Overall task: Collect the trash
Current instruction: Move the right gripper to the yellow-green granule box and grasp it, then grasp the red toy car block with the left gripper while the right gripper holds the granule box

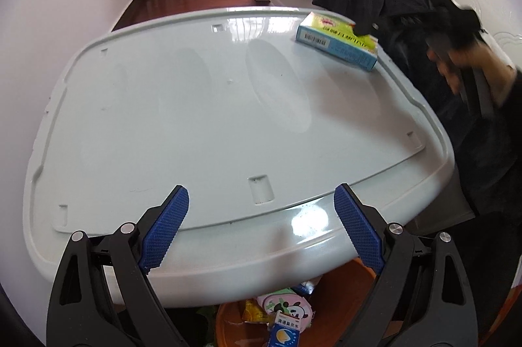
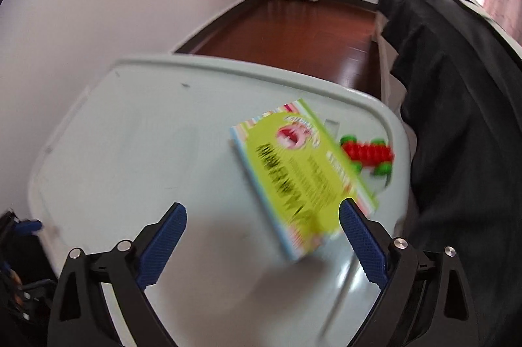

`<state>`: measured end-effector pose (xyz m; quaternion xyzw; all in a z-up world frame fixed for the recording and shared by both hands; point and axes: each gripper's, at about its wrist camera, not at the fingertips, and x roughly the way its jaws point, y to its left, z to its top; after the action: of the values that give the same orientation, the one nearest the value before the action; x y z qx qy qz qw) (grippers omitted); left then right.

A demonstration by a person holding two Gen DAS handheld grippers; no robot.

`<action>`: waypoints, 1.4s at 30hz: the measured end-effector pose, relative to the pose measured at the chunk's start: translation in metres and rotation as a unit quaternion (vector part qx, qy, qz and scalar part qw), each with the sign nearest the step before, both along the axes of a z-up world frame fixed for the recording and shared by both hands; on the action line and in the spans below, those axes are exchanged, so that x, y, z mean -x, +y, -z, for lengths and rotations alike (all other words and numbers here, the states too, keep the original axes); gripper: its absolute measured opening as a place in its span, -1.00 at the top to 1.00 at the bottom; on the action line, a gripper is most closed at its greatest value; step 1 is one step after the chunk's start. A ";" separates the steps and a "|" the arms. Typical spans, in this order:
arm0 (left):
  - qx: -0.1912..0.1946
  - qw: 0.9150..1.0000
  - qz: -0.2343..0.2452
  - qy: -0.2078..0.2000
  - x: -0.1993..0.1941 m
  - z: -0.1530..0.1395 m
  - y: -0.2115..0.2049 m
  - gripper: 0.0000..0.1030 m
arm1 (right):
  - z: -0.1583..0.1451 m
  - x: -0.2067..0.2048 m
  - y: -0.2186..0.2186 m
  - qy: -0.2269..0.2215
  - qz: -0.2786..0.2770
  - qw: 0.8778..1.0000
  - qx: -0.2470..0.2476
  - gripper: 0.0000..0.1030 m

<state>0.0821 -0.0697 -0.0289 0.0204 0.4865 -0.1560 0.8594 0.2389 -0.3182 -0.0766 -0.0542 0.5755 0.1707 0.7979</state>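
Green box [image 2: 303,174] on worktop [image 2: 130,151]: motion-blurred, print unreadable. Red-green item [image 2: 368,154] just behind box partly hidden, kind unclear. Orange basin [image 1: 339,291] under worktop edge mostly covered, cut by frame bottom. Right claw [image 1: 368,28] smeared above box.

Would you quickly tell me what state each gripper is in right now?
Left gripper: open, holding nothing, above the table edge.
Right gripper: open, holding nothing, above the green box.

Both grippers tilt steeply downward: the left gripper [image 1: 261,210] gapes empty, the right gripper [image 2: 262,228] spread wide, gripping nothing.
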 end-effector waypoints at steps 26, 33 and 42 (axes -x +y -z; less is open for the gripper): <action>0.026 0.999 -0.020 0.029 -0.013 0.013 0.007 -0.72 | 0.075 -0.042 0.038 0.090 -0.057 0.991 0.080 -0.69; 0.034 0.999 -0.033 0.021 -0.011 0.001 0.017 -0.72 | 0.037 0.011 0.042 0.047 0.013 0.997 0.059 -0.68; -0.007 0.994 0.105 -0.034 -0.075 -0.031 -0.032 -0.72 | -0.023 0.151 0.026 0.025 0.100 0.995 -0.004 -0.69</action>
<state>0.1572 -0.1021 0.0021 0.0825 0.4527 -0.2417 0.8543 0.0878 -0.2922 -0.0531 0.0110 0.5973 0.0930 0.7965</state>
